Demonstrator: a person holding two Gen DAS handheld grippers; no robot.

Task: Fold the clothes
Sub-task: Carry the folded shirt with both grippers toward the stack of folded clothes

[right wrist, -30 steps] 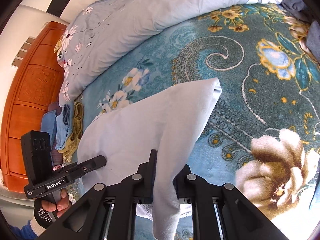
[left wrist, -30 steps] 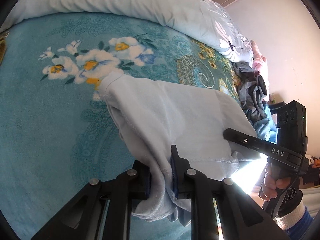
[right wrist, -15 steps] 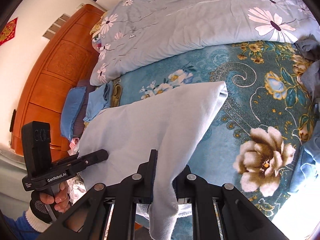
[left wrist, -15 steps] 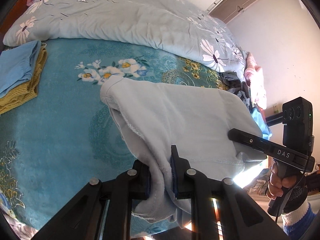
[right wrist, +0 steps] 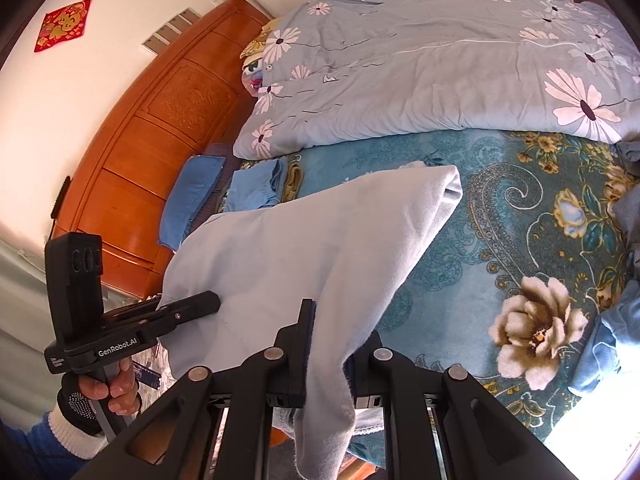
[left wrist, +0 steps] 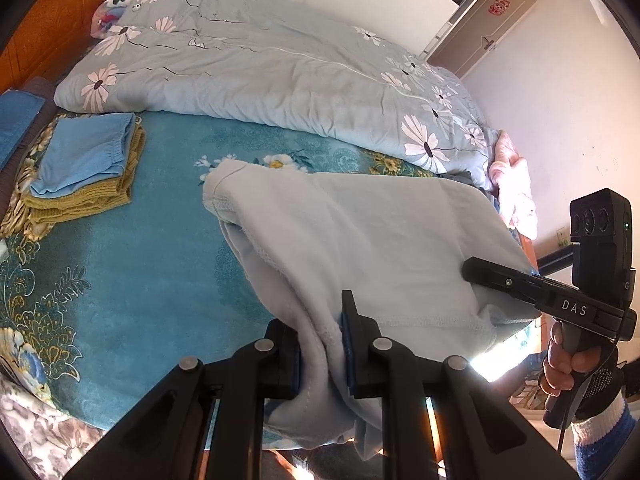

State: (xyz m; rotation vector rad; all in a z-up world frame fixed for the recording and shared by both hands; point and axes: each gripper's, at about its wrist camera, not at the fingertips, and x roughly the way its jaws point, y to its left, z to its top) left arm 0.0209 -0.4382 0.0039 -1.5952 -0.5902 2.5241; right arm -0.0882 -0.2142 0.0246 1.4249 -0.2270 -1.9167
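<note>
A pale blue garment (left wrist: pixel 360 236) hangs stretched between both grippers above the teal flowered bedspread (left wrist: pixel 132 264). My left gripper (left wrist: pixel 322 344) is shut on one bunched corner of it. My right gripper (right wrist: pixel 332 340) is shut on the other corner, and the cloth (right wrist: pixel 304 248) drapes down over its fingers. The far end of the garment (right wrist: pixel 448 180) sags toward the bed. In the left wrist view the right gripper (left wrist: pixel 476 274) shows at the right, held by a gloved hand (left wrist: pixel 572 364). In the right wrist view the left gripper (right wrist: pixel 204 304) shows at the left.
A folded blue piece on a mustard knit (left wrist: pixel 88 164) lies at the bed's left. A grey-blue daisy duvet (left wrist: pixel 280 72) is heaped along the far side. Unfolded clothes (right wrist: pixel 616 320) lie at the right. A wooden headboard (right wrist: pixel 160 148) stands at the left.
Both grippers have risen with the garment, lifting it off the bedspread. More of the bed, duvet and folded stack has come into view. Both grips stay the same.
</note>
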